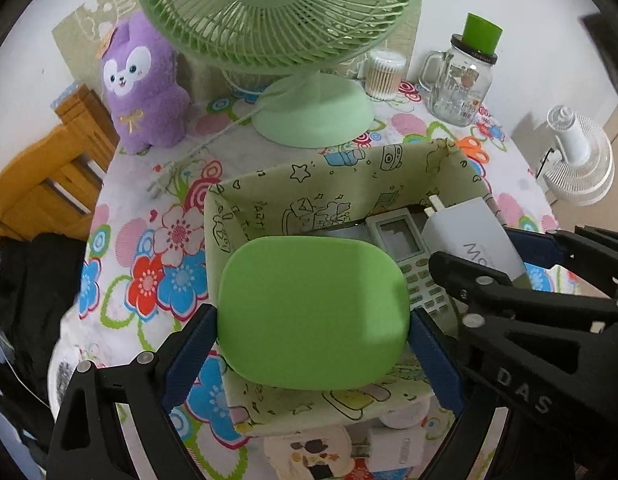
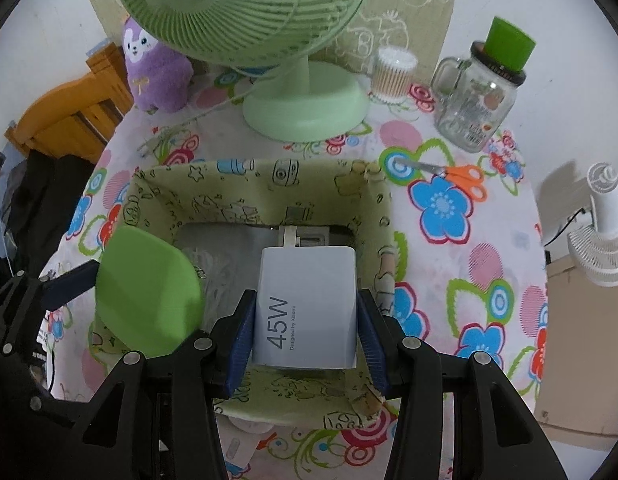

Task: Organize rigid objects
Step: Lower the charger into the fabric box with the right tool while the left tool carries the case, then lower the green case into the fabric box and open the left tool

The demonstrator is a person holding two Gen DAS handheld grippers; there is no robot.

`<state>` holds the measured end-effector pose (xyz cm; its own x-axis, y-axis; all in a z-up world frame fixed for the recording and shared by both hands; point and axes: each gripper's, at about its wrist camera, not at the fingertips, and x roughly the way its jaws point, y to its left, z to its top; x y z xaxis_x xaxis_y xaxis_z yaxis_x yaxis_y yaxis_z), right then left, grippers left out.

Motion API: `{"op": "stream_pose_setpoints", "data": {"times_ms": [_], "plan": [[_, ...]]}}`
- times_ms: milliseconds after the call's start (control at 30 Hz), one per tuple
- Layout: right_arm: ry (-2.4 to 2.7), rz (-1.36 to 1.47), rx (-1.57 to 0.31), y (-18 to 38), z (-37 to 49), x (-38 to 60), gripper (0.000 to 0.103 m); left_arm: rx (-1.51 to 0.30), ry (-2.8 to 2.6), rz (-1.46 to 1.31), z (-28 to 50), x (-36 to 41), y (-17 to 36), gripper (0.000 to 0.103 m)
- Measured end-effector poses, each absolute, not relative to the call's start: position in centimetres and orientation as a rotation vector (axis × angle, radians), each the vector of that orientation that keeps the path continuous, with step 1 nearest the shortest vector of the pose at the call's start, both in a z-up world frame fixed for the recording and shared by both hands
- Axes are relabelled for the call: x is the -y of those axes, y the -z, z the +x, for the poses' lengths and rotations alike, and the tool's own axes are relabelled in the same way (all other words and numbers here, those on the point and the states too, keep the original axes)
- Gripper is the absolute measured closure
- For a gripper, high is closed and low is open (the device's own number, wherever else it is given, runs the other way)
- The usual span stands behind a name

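The green case (image 1: 313, 312) sits on the left, pinched across its width by the left gripper (image 1: 313, 344), whose fingers (image 1: 189, 352) stand wide apart and press on its two sides; it hangs over the left part of the fabric bin (image 1: 349, 172), so the coming move for it looks to be straight down. To its right the white charger (image 2: 309, 304) is clamped between the narrowly set fingers (image 2: 241, 344) of the right gripper (image 2: 307, 344), long axis running away from the hand, prongs toward the far wall, poised above the bin's right half — each hand is nearest its own side. The left wrist view shows a remote control (image 1: 409, 256) already lying in the bin under the charger; the right wrist view hides most of it but shows orange scissors (image 2: 457, 178) on the worktop (image 2: 449, 264) beyond the bin's right wall — and the charger's printed face
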<state>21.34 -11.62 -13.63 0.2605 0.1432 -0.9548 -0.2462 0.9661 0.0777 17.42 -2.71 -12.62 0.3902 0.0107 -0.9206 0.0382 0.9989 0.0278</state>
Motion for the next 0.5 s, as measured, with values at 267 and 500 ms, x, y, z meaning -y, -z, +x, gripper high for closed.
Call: {"op": "stream_pose_setpoints", "data": {"times_ms": [267, 500], "plan": [[-0.261, -0.081, -1.266, 13.4, 21.4, 11.9, 0.041, -1.172, 0.023, 0.054, 17.8, 2.6, 12.6, 0.008], [-0.234, -0.029, -1.223, 11.9, 20.8, 13.0, 0.028, -1.175, 0.046, 0.023, 18.6, 2.4, 12.3, 0.008]]}}
